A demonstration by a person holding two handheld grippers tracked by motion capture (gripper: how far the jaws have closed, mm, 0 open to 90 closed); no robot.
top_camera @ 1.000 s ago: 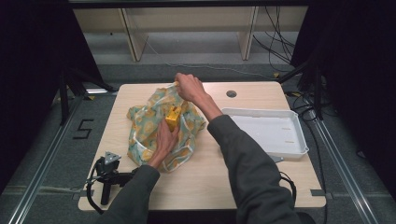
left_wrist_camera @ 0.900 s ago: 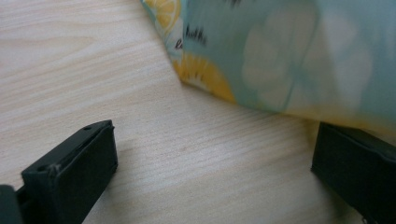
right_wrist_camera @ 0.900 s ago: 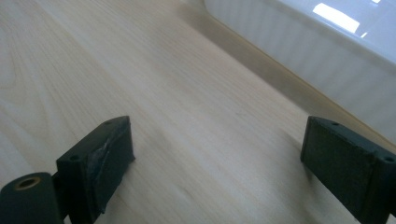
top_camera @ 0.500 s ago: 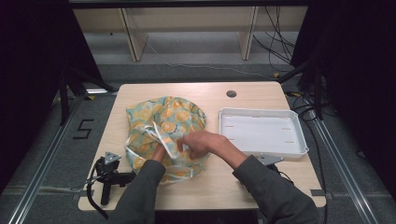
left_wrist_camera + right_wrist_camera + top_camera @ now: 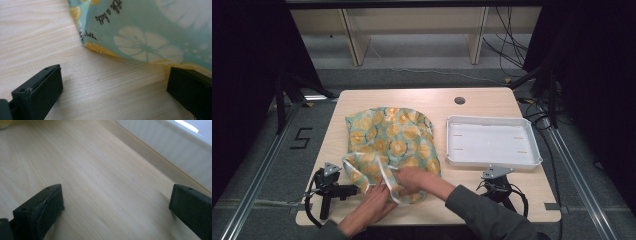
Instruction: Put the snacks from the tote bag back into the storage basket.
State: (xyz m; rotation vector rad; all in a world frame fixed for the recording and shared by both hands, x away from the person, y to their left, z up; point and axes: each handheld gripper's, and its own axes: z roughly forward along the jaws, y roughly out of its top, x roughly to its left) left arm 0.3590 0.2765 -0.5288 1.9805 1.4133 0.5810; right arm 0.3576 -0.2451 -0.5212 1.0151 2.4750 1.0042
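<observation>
High view: both grippers lie parked on the table (image 5: pixel 422 100), the left gripper (image 5: pixel 331 189) at the near left corner, the right gripper (image 5: pixel 499 184) near the front edge below the white tray (image 5: pixel 492 161). My bare hands do the work: left hand (image 5: pixel 372 205) and right hand (image 5: pixel 412 179) both on the near edge of the lemon-print cloth (image 5: pixel 389 137), which lies bunched left of centre, beside the tray. I judge it light, limp and prone to slide on smooth wood; best taken at a hem or corner, pinched flat.

Left gripper view: jaws stand wide apart, nothing between them. Cloth edge (image 5: pixel 140 37) just ahead, with printed lettering and a folded hem that the high view is too far off to show.

Right gripper view: jaws spread wide, having just been opening, bare wood between them. Tray wall (image 5: pixel 175 147) close at upper right.
</observation>
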